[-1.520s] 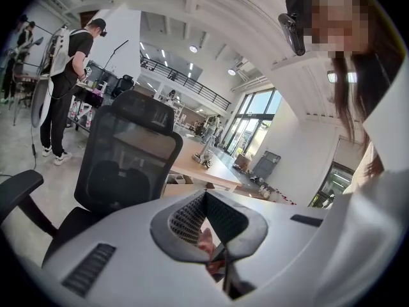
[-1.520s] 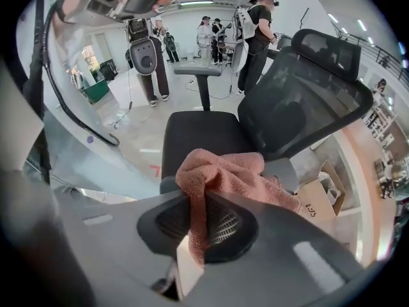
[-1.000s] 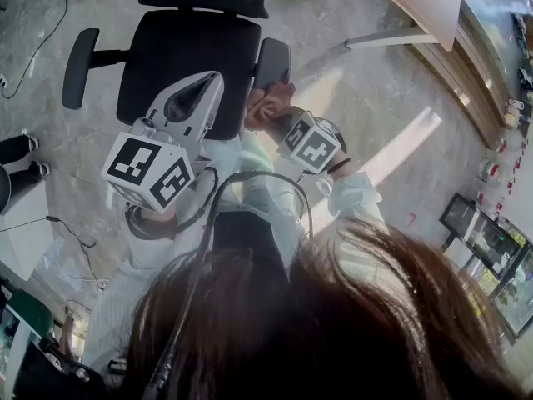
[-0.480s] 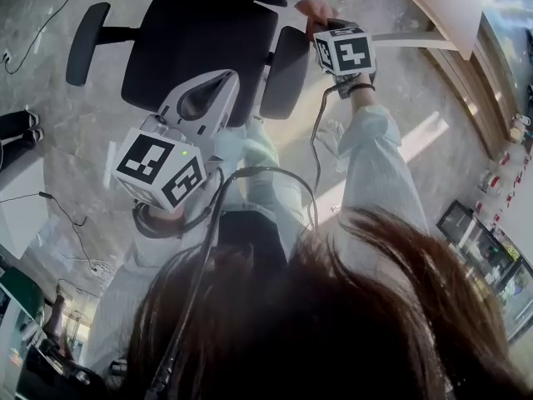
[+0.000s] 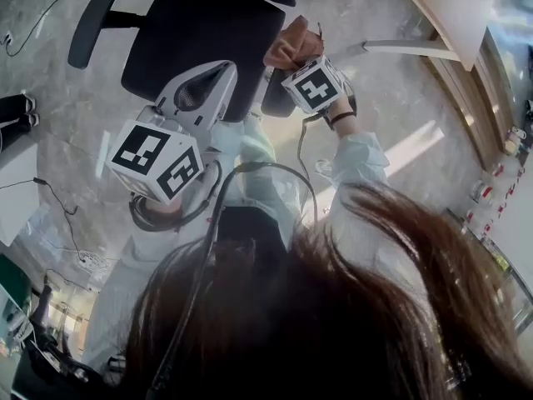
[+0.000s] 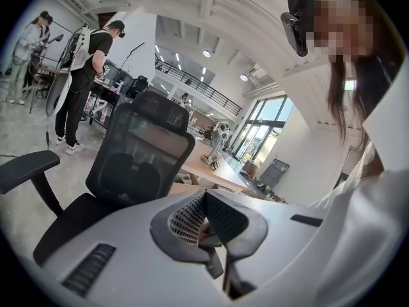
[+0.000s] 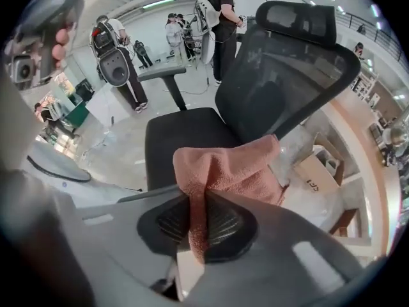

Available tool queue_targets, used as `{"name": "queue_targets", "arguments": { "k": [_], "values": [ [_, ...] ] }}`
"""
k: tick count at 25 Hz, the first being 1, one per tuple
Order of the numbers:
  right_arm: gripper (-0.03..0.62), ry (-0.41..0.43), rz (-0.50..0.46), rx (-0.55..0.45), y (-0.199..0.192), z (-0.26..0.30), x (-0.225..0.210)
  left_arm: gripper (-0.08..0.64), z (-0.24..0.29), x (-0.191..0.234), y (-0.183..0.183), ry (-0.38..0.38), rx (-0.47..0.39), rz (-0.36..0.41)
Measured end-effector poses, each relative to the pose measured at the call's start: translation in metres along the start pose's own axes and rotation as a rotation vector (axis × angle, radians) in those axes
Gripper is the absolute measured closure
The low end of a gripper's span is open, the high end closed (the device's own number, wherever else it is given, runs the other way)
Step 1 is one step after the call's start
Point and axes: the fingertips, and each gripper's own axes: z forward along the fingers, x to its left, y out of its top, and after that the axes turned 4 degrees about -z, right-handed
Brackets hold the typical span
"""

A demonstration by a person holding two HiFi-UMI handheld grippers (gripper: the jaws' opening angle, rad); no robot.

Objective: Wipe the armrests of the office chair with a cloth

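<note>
Right claw has come back in from beyond the far end of the right armrest, and the cloth now lies over that armrest. Left claw is much where it was.

Left armrest (image 5: 90, 25): bare, well apart from both claws. Long axis runs away from me, alongside the seat (image 5: 200, 44).

Left claw (image 5: 225, 67): held over the near part of the seat, jaws clenched together, nothing in them that I can make out. Idle.

Right armrest (image 5: 275, 102): only its near end shows; the rest is under the cloth. Same lie as the other, long axis away from me toward the backrest (image 7: 287, 69).

Cloth (image 5: 291, 47): pink, napped, bunched. Right claw (image 5: 298, 63) grasps it by a fold, pinched deep between the pads. The bulk spills forward past the tips, pointing toward the backrest. I judge it light, limp and not slippery. It should drape to the armrest and drag rather than slide, and may roll under itself on a push stroke. Best hold is as now, on a doubled fold, with plenty of free cloth ahead of the tips. Strokes should follow the armrest's length.

Counter (image 5: 425, 7): pale wood, off to the right, well apart, no part in this.
</note>
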Motion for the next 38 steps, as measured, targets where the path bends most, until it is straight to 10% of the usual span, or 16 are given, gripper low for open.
{"name": "queue_targets", "arguments": {
  "k": [8,18,23,29,38],
  "values": [
    [0.569,0.239,0.037,0.003,-0.031,-0.016,0.098,0.558,0.004,-0.013,0.007,-0.039,-0.024,0.029],
    [0.569,0.395,0.259,-0.194,-0.031,-0.061,0.11,0.557,0.005,-0.042,0.018,-0.107,-0.033,0.075],
    [0.569,0.261,0.437,-0.603,0.008,-0.155,0.064,0.557,0.006,-0.066,0.036,-0.159,-0.058,0.14],
    [0.568,-0.165,0.442,-1.022,0.047,-0.305,0.025,0.558,0.001,-0.116,0.067,-0.221,-0.111,0.218],
    [0.568,-0.414,0.483,-1.229,0.047,-0.38,0.037,0.558,-0.002,-0.166,0.067,-0.308,-0.119,0.293]
  ]
}}
